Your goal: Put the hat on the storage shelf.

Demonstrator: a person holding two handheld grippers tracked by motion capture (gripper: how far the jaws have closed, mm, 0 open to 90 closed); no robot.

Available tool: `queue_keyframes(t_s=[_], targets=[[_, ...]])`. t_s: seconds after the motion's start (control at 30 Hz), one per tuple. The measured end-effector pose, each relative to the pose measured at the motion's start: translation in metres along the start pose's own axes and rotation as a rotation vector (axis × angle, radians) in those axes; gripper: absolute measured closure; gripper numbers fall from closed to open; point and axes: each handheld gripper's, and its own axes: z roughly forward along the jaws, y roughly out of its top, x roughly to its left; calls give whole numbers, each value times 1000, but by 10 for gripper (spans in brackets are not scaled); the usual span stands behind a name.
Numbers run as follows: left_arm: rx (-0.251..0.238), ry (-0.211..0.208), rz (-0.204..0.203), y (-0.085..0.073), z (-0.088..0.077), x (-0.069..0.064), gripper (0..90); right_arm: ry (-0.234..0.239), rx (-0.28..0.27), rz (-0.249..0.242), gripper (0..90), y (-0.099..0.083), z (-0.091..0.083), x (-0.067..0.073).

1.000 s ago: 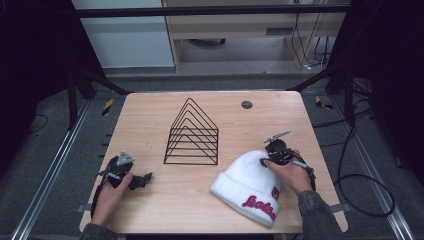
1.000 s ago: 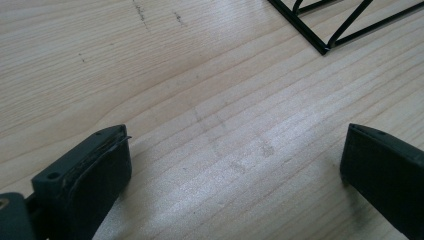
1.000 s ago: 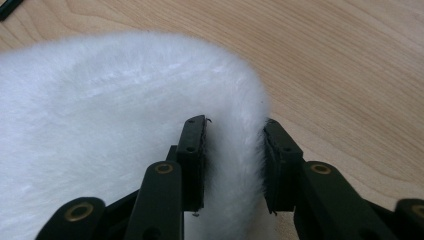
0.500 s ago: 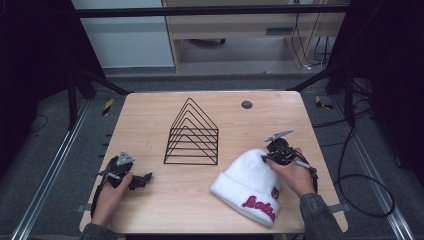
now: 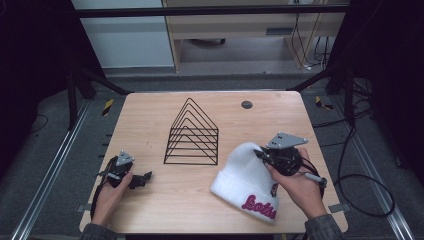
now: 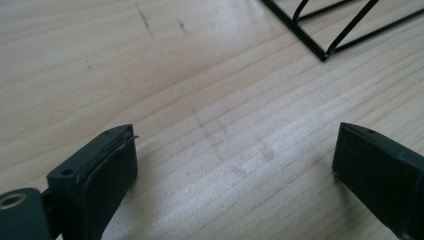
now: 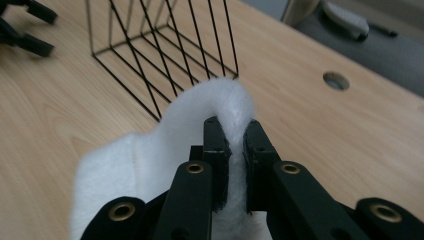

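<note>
Red lettering on the white beanie (image 5: 245, 182) is partly covered by the right hand (image 5: 299, 187), unreadable. Beanie fabric between the right gripper (image 7: 235, 145) jaws is hidden; its lower part is cut off by the picture's edge. Wire rack (image 6: 330, 25) is cropped at top in the left gripper view. Small dark round spot (image 5: 246, 104) on the table, possibly a hole.

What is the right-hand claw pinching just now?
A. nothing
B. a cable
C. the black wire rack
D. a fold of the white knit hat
D: in the right gripper view the right claw has its jaws closed on a raised fold of the white knit hat.
</note>
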Motion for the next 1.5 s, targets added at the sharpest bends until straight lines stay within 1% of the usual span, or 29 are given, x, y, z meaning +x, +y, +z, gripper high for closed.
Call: queue_keyframes(t_s=[0.03,0.07,0.1,0.13,0.2,0.27,0.33,0.4,0.47,0.5,0.57,0.6,0.63,0.7,0.77,0.8,0.83,0.87,0.9,0.93,1.03,1.13,1.2,1.27,1.33,1.37,1.4,1.43,1.5], targets=[[-29,-4,-2,2,-3,-1,31,5,-49,-33,836,7,-13,8],[-55,-3,-1,5,-7,-2,31,5,-49,-33,836,7,-13,8],[-86,-6,1,10,-12,-4,34,17,-109,-62,836,14,-29,16],[-103,-13,3,13,-16,-6,34,17,-109,-62,836,14,-29,16],[-147,-37,17,23,-25,-10,31,30,-151,-90,836,20,-39,20],[-183,-50,36,34,-36,-15,31,38,-178,-123,837,27,-45,22],[-222,-72,40,46,-47,-19,31,36,-186,-157,837,35,-48,21],[-249,-88,63,61,-58,-21,30,33,-194,-180,837,43,-49,17],[-255,-102,70,72,-65,-22,31,29,-206,-183,837,51,-51,10],[-259,-107,85,83,-71,-23,31,27,-211,-188,837,54,-51,7],[-262,-119,98,94,-76,-25,36,20,-216,-196,837,65,-52,-1],[-266,-139,107,105,-81,-26,37,20,-219,-193,837,69,-52,-3],[-269,-150,106,110,-83,-27,40,24,-235,-187,837,77,-53,-8],[-267,-170,114,122,-86,-28,43,22,-249,-183,837,87,-55,-12],[-253,-172,143,135,-90,-30,51,10,-258,-198,837,103,-56,-15],[-251,-171,153,141,-91,-32,62,2,-271,-202,837,117,-55,-18],[-250,-171,160,145,-92,-33,62,2,-271,-202,837,117,-55,-18],[-244,-174,172,152,-94,-35,65,1,-277,-199,837,122,-55,-19],[-244,-177,179,156,-94,-37,65,-7,-287,-201,837,131,-54,-20],[-236,-176,200,162,-95,-39,67,-9,-292,-200,837,136,-54,-21],[-220,-160,236,173,-93,-43,84,-13,-335,-183,837,155,-53,-23],[-216,-141,241,181,-92,-44,78,-5,-372,-152,838,173,-52,-27],[-223,-141,242,185,-92,-44,80,1,-393,-142,838,184,-52,-28],[-241,-154,232,188,-92,-43,93,-1,-401,-148,838,196,-51,-27],[-273,-183,205,191,-91,-43,111,3,-404,-155,838,206,-49,-26],[-283,-189,198,192,-91,-43,126,4,-407,-159,838,211,-47,-24],[-287,-193,198,193,-91,-42,134,6,-406,-161,838,214,-46,-23],[-299,-206,187,195,-90,-43,144,10,-410,-164,838,217,-44,-23],[-316,-222,180,198,-89,-43,167,22,-416,-170,838,224,-39,-19]])
